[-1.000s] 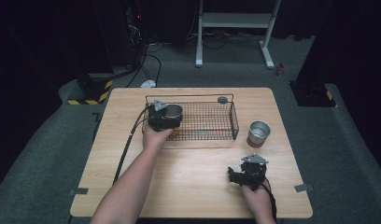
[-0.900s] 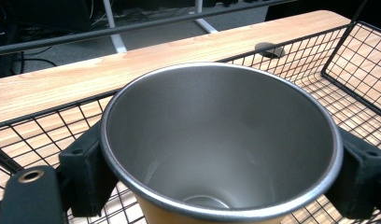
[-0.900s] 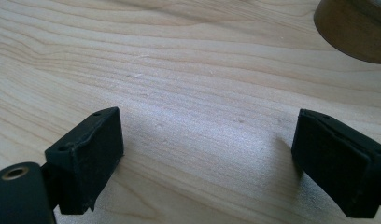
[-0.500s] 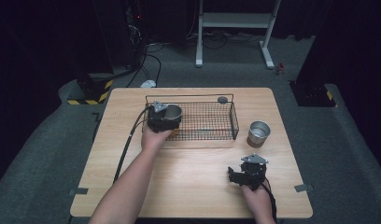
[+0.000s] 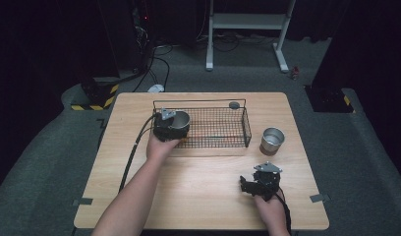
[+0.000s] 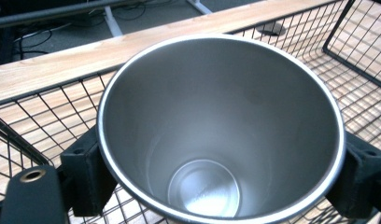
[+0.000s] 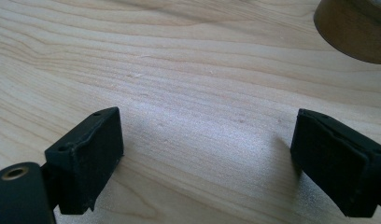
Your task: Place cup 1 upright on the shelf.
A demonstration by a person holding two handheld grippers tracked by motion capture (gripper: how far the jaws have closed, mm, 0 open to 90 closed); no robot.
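At the left end of the wire basket [image 5: 223,129], your left tongs [image 5: 175,123] have just tightened on a steel cup [image 6: 221,130]; the left gripper view shows a pad pressed to each side of it and its bare bottom, with basket mesh beneath. From the high view you see a second cup [image 5: 272,139] on the bench [image 5: 198,191], right of the basket. Your right tongs [image 7: 205,158] rest spread apart on bare wood, holding nothing.

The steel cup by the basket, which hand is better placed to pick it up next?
The right. Its hand-held gripper rests open and empty on the table, near that cup. The left hand-held gripper is shut on another cup inside the basket.
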